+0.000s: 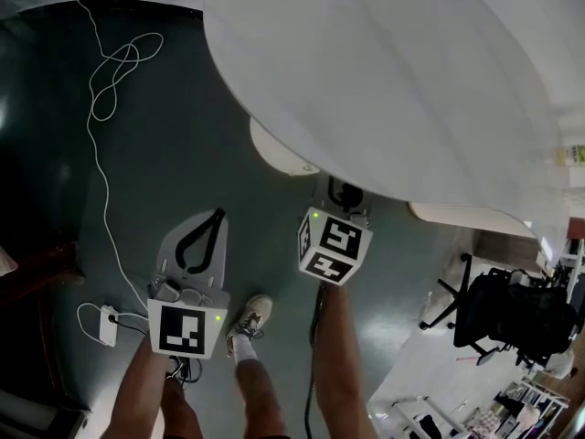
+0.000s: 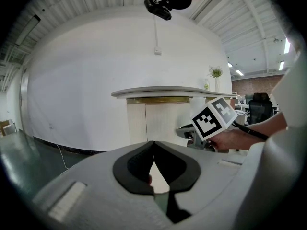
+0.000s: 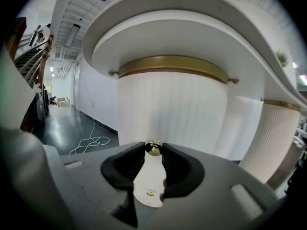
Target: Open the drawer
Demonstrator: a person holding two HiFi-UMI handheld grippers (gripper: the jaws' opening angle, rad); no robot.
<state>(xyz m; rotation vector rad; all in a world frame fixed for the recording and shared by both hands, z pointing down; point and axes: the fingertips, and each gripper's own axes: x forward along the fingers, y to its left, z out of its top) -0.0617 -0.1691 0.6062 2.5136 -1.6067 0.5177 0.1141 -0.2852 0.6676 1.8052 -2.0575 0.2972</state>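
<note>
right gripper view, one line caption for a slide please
Right gripper, jaws clamped on the small gold knob of a white fluted cabinet front.

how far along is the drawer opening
Done: the right gripper is closed on the gold knob. In hand: that grip. Still to do: the pull, since the drawer front shows no gap yet. The left gripper sits shut and empty.

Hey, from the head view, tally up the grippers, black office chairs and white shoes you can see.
Grippers: 2 (left gripper; right gripper, shut on the brass knob)
Black office chairs: 1
White shoes: 1
Total: 4
</note>
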